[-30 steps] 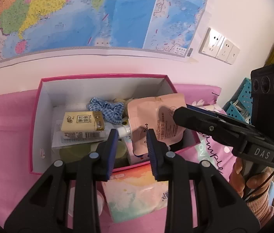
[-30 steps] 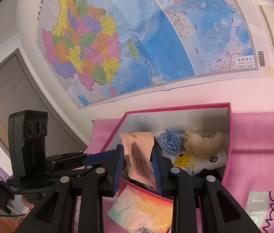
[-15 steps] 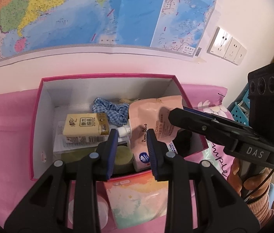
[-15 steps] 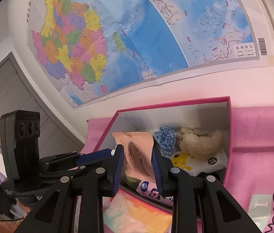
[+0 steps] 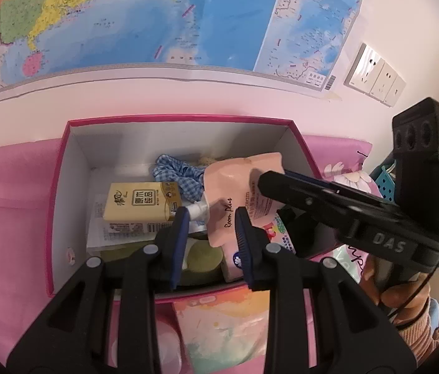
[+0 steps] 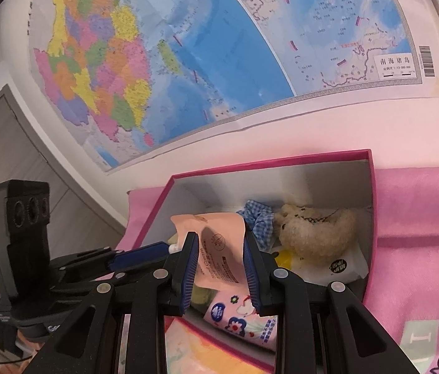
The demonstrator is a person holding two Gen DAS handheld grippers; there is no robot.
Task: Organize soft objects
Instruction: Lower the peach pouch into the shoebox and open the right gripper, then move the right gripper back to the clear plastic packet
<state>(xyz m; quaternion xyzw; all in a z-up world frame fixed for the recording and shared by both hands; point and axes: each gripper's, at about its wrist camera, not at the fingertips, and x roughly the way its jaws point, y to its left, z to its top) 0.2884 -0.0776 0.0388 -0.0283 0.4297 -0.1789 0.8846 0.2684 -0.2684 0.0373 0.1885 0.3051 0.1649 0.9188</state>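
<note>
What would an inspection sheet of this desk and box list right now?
Surface: pink cloth.
Job's things: peach hand cream pouch over the pink box; checked scrunchie, fluffy scrunchie, tissue pack inside.
Clutter: pastel packet before the box.
Grippers: right gripper shut on the pouch; left gripper open, empty.
Cables: thin black lead by the right handle.
Surroundings: wall map, sockets.

A wall map (image 5: 163, 21) spans the 12 o'clock region. Wall sockets (image 5: 375, 79) are mounted at 2 o'clock, just beside the map's corner. A grey door (image 6: 11, 152) occupies 9 o'clock in the right wrist view.
</note>
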